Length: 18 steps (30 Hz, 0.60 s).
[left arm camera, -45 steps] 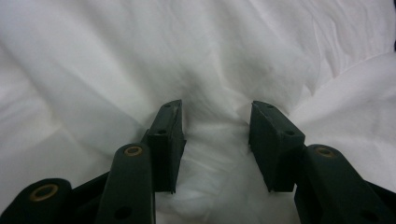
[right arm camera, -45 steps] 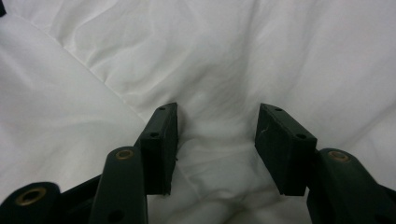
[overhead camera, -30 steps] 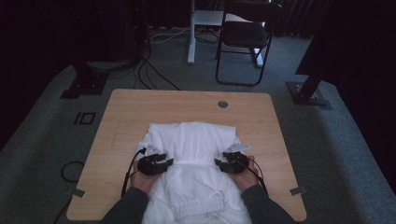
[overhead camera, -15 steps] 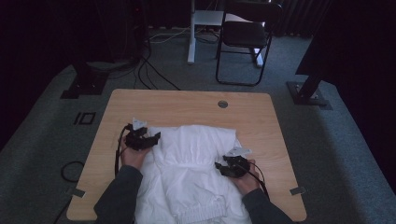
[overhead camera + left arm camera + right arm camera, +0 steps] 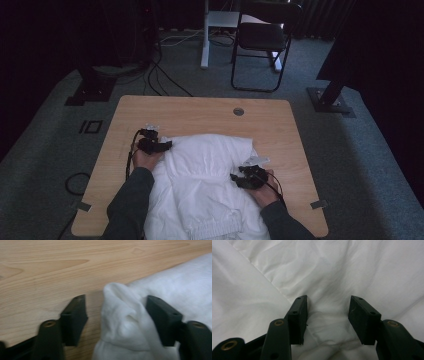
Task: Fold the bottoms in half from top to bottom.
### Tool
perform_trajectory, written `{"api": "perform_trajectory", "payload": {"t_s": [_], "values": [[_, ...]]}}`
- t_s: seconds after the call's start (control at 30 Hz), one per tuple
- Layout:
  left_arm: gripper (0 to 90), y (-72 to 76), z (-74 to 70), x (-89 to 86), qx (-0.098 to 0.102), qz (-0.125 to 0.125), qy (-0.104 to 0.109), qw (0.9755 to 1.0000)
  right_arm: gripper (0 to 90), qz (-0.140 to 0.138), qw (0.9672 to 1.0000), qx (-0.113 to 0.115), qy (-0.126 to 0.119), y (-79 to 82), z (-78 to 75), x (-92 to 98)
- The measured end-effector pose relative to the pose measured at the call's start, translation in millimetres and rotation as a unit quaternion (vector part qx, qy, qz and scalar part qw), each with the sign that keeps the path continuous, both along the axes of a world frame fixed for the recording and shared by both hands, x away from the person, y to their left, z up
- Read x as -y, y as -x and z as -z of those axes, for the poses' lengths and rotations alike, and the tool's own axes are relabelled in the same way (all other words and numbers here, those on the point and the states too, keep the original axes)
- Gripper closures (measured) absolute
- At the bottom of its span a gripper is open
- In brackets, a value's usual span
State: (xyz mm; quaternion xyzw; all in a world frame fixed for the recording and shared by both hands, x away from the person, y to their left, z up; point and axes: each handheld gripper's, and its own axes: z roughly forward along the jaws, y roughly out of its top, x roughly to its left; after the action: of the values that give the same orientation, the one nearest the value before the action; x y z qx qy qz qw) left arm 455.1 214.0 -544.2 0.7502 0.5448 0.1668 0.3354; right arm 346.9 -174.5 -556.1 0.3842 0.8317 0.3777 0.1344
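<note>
Left claw, jaws just opening, sits spread at the white garment's ten o'clock corner, a fold lying loose between them. Right claw, spread, rests at its three o'clock edge, forearm angled in across the worktop.

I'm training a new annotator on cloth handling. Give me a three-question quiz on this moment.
1. True or false: the white fabric garment lies on the light wooden table.
2. In the left gripper view, what is between the jaws of the left gripper? A) a fold of the garment's edge B) a cable C) bare wood alone
3. Over what does the right gripper stand, and is cloth pinched between its pads?

Key
1. True.
2. A. The bunched fold sits against one jaw, with a gap and bare wood at the other; those jaws have just been opening, then closing a little.
3. Over the garment, jaws apart; nothing is pinched.
</note>
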Motion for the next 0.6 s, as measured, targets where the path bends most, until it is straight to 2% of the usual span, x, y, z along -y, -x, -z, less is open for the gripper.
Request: {"api": "perform_trajectory", "payload": {"t_s": [0.07, 0.13, 0.2, 0.27, 0.37, 0.47, 0.53, 0.6], "values": [[41.9, 0.0, -0.3, 0.0, -0.001, 0.005, 0.004, 1.0000, 54.8, 0.004, 0.9999, 0.001, -0.012, -4.3, -7.9, 6.6], [46.1, -0.2, -0.1, -0.1, -0.001, 0.009, 0.009, 0.9999, 57.0, 0.038, 0.9989, 0.022, -0.018, -12.9, -20.9, 16.9], [47.1, -0.5, -0.1, 0.8, -0.001, 0.009, 0.009, 0.9999, 54.6, 0.063, 0.9971, 0.026, -0.035, -28.4, -33.1, 28.4], [47.1, -0.6, 0.0, 1.5, 0.000, 0.009, 0.009, 0.9999, 50.7, 0.083, 0.9957, 0.017, -0.036, -49.3, -39.4, 36.9], [47.1, -0.9, -0.1, 0.9, -0.001, 0.011, 0.009, 0.9999, 44.7, 0.109, 0.9933, -0.001, -0.038, -81.0, -38.6, 44.4], [47.1, -1.7, -0.4, 0.2, -0.003, 0.015, 0.010, 0.9998, 37.2, 0.134, 0.9899, -0.020, -0.041, -107.3, -30.1, 48.3], [47.1, -2.2, -0.4, 0.5, -0.003, 0.014, 0.012, 0.9998, 35.6, 0.146, 0.9873, -0.040, -0.049, -120.6, -22.2, 49.8], [47.2, -2.4, -0.3, 1.1, -0.003, 0.014, 0.012, 0.9998, 36.0, 0.143, 0.9871, -0.050, -0.051, -127.2, -16.1, 47.6]]}}
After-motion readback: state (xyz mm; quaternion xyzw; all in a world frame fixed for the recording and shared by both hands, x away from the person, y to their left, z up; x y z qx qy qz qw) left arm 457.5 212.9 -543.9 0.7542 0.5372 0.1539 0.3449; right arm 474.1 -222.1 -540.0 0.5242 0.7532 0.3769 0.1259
